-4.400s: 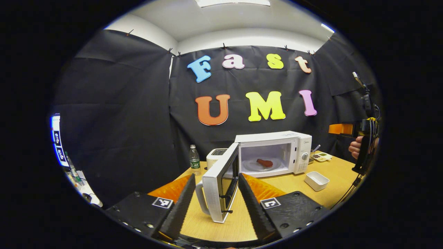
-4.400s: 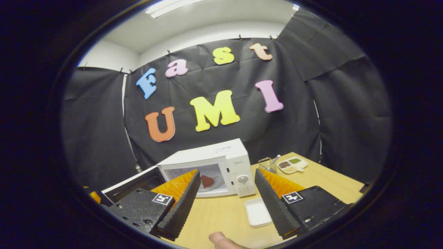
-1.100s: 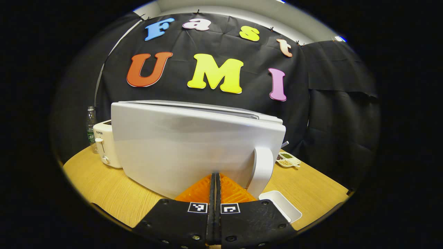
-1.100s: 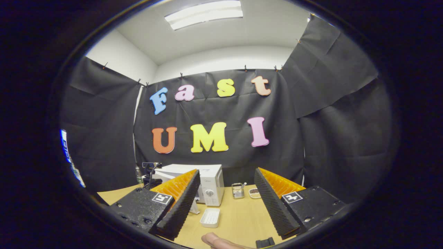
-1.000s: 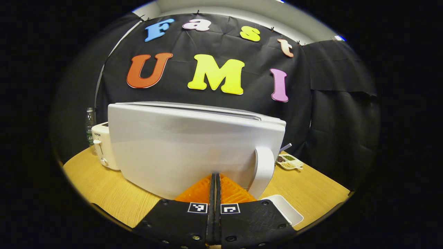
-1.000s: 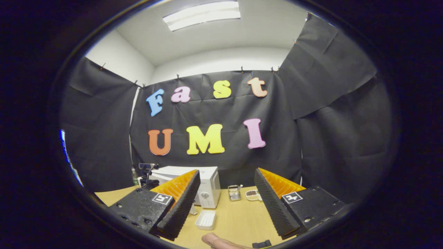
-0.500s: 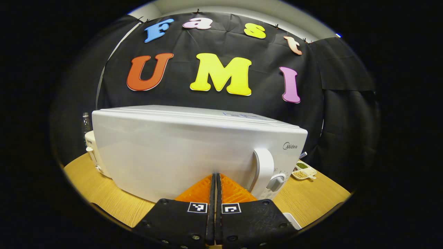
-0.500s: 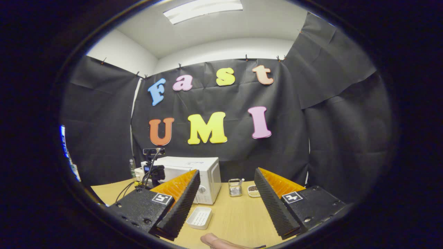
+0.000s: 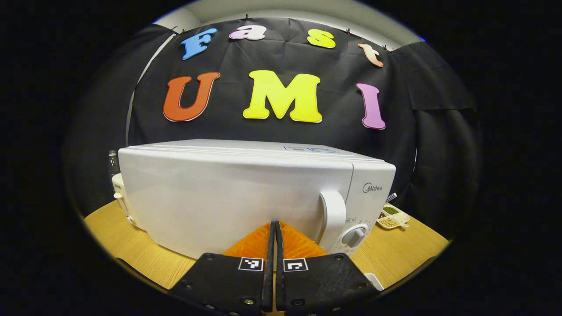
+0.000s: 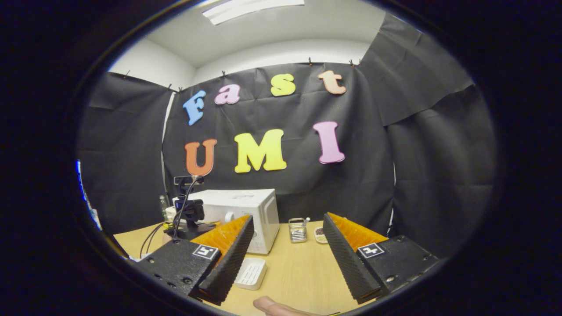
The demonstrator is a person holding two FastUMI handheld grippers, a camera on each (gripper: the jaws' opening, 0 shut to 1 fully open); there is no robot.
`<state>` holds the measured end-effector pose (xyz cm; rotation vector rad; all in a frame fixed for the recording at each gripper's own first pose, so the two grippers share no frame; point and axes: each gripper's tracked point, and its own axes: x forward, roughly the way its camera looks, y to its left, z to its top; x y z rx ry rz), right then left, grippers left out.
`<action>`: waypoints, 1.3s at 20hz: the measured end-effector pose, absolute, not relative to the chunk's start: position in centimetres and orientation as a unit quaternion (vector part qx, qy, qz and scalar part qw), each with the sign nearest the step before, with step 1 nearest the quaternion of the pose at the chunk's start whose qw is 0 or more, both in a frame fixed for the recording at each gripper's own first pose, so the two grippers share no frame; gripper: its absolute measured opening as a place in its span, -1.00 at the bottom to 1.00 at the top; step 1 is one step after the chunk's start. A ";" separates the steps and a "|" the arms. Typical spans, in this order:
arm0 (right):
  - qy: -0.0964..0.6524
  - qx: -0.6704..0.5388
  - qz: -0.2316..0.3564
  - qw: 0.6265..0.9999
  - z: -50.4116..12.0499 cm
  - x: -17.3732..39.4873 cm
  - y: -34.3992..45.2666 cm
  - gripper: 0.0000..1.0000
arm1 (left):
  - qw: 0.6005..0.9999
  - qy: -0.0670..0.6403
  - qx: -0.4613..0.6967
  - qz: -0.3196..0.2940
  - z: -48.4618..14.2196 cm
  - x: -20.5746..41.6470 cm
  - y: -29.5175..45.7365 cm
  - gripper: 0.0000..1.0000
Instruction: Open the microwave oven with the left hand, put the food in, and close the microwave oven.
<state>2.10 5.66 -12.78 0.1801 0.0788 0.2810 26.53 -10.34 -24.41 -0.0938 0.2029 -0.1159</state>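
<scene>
I have the left claw (image 9: 275, 228) with its two fingers pressed together, holding nothing, and its tips sit against the lower front of the microwave oven (image 9: 246, 188) door. The door looks flush with the body, so I judge the closing step is nearly finished. The door handle (image 9: 332, 219) is just to the right of my tips, and the control knob (image 9: 354, 236) is a little further right and below it.

To do this step well, I think I should push straight forward, on the handle side of the door and not near the hinge, with a short firm press until the latch catches. I should not push so hard that the oven slides on the counter (image 9: 127, 245).

The food is inside, I suppose; the shut door hides it.

The right claw (image 10: 284, 245) is held wide apart and empty, well back from the oven (image 10: 239, 210). A white tray (image 10: 251, 272) lies just below its left finger.
</scene>
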 end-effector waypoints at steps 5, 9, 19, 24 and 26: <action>0.032 0.079 0.127 0.988 -11.8 0.3 5.3 0.99 | 0.988 0.128 -0.059 -0.055 -24.8 25.9 -9.8 -0.96; 0.033 0.071 0.118 0.990 -11.7 -1.1 5.2 0.99 | 0.991 0.109 -0.056 -0.052 -21.1 22.0 -9.1 -1.00; 0.024 0.067 0.081 0.994 -8.8 -6.2 4.4 1.00 | 0.998 0.059 -0.018 -0.024 -10.9 6.0 -5.5 0.86; 0.006 0.053 0.081 0.995 -6.5 -8.1 5.0 1.00 | 1.000 0.028 0.010 -0.009 -7.6 -1.2 -3.5 0.85; -0.002 0.055 0.086 0.995 -5.7 -8.8 5.3 0.80 | 1.000 0.006 0.016 -0.004 -6.2 -2.9 -3.0 0.85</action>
